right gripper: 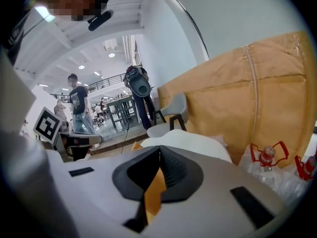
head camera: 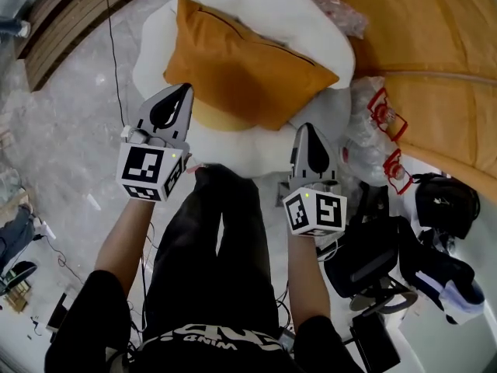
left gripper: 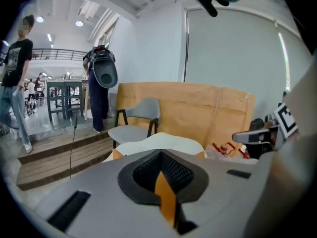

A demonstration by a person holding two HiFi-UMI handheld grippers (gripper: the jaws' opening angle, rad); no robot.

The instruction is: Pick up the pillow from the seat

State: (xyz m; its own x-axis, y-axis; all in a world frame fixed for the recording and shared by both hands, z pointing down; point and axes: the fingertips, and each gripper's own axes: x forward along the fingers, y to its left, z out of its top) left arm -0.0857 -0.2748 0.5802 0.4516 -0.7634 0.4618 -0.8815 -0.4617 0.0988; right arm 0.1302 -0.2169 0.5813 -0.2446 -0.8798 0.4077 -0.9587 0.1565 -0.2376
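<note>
— What sort of place is this?
— A big open hall, more studio or office than home. It has a high white ceiling with round lights [left gripper: 79,23] and a railing [left gripper: 59,52] along an upper level. People [left gripper: 15,73] stand about near tables [left gripper: 62,95].
— And close by?
— The floor [head camera: 70,130] is polished and stone-like, with a cable [head camera: 114,53] trailing over it. A wooden step [left gripper: 49,155] runs along its edge, with a grey chair [left gripper: 136,125] near it. A white seat [head camera: 264,14] stands by a big brown paper-wrapped panel [head camera: 435,45]. Bottles [head camera: 373,119] and black gear [head camera: 373,263] lie along the floor's right side.
</note>
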